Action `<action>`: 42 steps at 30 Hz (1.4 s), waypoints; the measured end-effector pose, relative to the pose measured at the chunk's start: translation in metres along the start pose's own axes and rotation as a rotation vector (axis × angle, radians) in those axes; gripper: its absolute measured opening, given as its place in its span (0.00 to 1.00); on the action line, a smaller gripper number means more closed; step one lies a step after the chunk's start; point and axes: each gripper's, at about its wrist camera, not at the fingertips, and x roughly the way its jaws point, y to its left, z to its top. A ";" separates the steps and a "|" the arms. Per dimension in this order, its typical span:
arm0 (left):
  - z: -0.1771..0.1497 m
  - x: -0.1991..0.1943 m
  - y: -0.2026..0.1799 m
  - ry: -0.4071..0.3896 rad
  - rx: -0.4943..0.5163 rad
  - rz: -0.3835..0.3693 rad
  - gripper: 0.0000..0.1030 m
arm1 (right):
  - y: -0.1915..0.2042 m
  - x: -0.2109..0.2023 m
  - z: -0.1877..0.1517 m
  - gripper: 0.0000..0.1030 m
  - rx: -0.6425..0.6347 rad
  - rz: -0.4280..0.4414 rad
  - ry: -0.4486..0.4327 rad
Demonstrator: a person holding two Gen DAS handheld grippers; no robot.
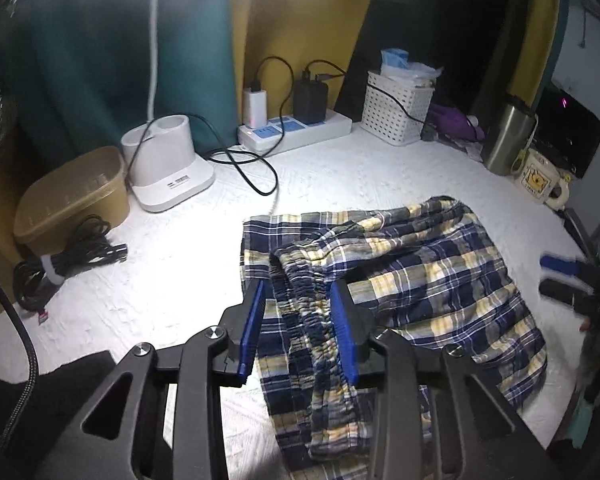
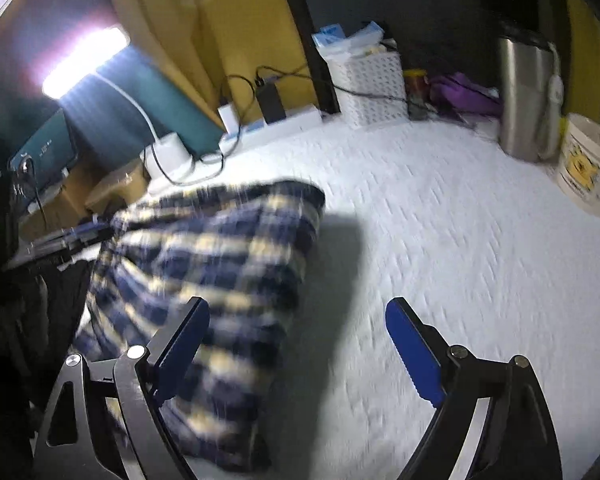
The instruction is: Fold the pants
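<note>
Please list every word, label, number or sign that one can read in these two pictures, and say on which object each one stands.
None can be read.
White lamp base: a small dark printed label, too small to read.
Cream mug: a yellow cartoon picture, with no legible words in either view.
Teal device at the left: faint white marks, blurred.
Blue packet in the white basket: print blurred.

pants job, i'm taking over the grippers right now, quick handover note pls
Left gripper: jaws a little apart, astride the gathered waistband of the pants; whether the pads still press it is unclear.
Right gripper: wide open, nothing between the jaws, off the pants' right edge over the bare white table.
Pants: plaid, lying on the table in a rough folded pile, waistband laid over the top.
Done: at least one fold is in.
Left: free the left gripper, square the edges, probably fold once more.
</note>
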 end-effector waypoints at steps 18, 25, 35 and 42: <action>0.013 0.035 0.000 0.002 0.058 -0.073 0.32 | -0.017 0.096 0.057 0.11 0.018 0.207 0.100; 0.022 0.043 0.000 -0.001 0.077 -0.049 0.29 | -0.013 0.107 0.084 0.10 -0.063 0.175 0.090; 0.018 0.066 0.001 0.037 0.081 0.013 0.27 | -0.007 0.143 0.090 0.10 -0.175 0.079 0.111; 0.021 0.057 0.005 0.046 0.005 -0.008 0.27 | -0.006 0.130 0.093 0.60 -0.214 -0.021 0.117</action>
